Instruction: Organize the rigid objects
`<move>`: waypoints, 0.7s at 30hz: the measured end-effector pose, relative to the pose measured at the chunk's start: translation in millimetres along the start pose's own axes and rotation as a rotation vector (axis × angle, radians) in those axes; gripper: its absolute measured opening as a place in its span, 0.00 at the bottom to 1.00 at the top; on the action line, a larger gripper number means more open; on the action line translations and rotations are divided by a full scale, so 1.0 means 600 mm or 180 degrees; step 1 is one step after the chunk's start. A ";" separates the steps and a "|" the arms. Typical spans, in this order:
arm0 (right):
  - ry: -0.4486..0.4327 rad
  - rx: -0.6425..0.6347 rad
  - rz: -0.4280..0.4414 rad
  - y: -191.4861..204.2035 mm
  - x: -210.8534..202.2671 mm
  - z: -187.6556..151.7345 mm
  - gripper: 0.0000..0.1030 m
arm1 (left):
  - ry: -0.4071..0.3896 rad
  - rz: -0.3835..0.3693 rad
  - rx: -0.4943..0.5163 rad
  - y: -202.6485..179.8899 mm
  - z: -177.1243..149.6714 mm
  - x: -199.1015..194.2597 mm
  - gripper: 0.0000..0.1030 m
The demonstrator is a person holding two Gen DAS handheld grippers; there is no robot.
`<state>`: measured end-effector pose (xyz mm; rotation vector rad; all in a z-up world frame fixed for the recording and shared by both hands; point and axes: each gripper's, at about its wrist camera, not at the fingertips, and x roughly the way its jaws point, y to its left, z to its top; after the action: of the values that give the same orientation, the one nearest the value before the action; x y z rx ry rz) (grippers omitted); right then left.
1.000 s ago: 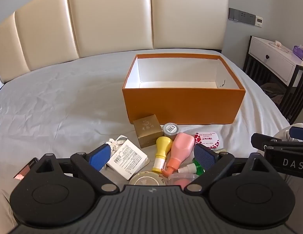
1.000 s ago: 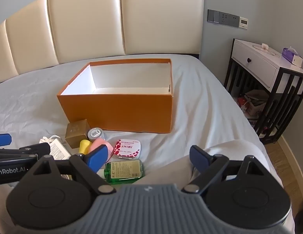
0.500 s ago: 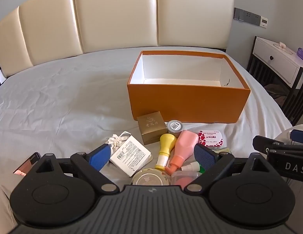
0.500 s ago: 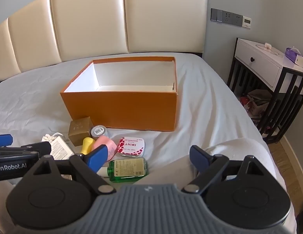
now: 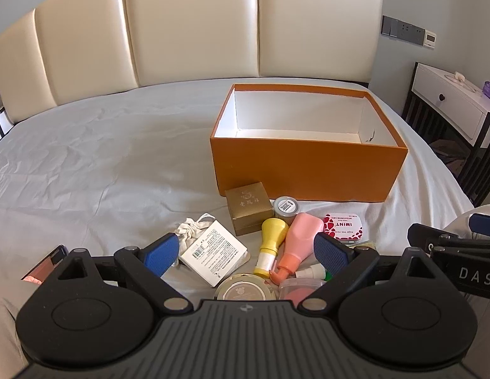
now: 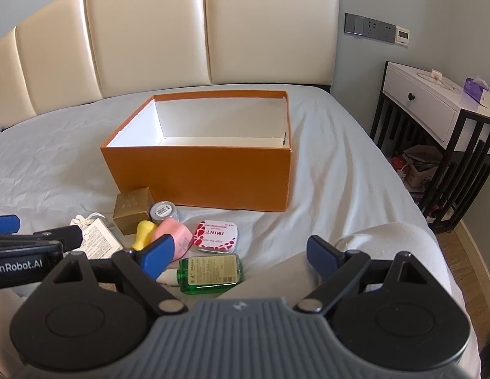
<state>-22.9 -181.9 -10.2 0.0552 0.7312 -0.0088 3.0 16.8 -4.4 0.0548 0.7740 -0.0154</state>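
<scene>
An open, empty orange box (image 5: pixel 308 170) (image 6: pixel 200 173) stands on the bed. In front of it lie a gold box (image 5: pixel 248 207) (image 6: pixel 133 210), a small grey jar (image 5: pixel 286 206), a yellow bottle (image 5: pixel 271 237), a pink bottle (image 5: pixel 297 240) (image 6: pixel 175 237), a pink mint tin (image 5: pixel 343 227) (image 6: pixel 217 233), a white packet (image 5: pixel 212 252), a round compact (image 5: pixel 245 290) and a green bottle (image 6: pixel 210 273). My left gripper (image 5: pixel 246 254) is open above the pile, holding nothing. My right gripper (image 6: pixel 238 257) is open and empty over the green bottle.
A cream padded headboard (image 5: pixel 182 31) backs the bed. A white bedside table (image 6: pixel 434 107) on a black frame stands to the right. A cloth pouch (image 5: pixel 191 227) lies left of the packet. A phone (image 5: pixel 46 262) lies at the far left.
Both grippers have drawn back and risen slightly, so the box and pile sit a little farther right and lower in the left view. Both stay open.
</scene>
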 end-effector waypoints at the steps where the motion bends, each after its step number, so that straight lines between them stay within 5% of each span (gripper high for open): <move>1: -0.0001 0.0001 -0.0003 0.000 -0.001 0.000 0.87 | 0.0000 0.0003 -0.0001 0.000 0.000 0.000 1.00; 21: -0.0019 -0.0035 0.0003 0.004 -0.002 0.000 0.87 | -0.0009 0.0000 -0.0002 -0.003 0.002 -0.005 1.00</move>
<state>-23.8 -179.7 -9.2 0.0449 0.7253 -0.0039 1.7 14.7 -1.4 0.0540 0.7710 -0.0151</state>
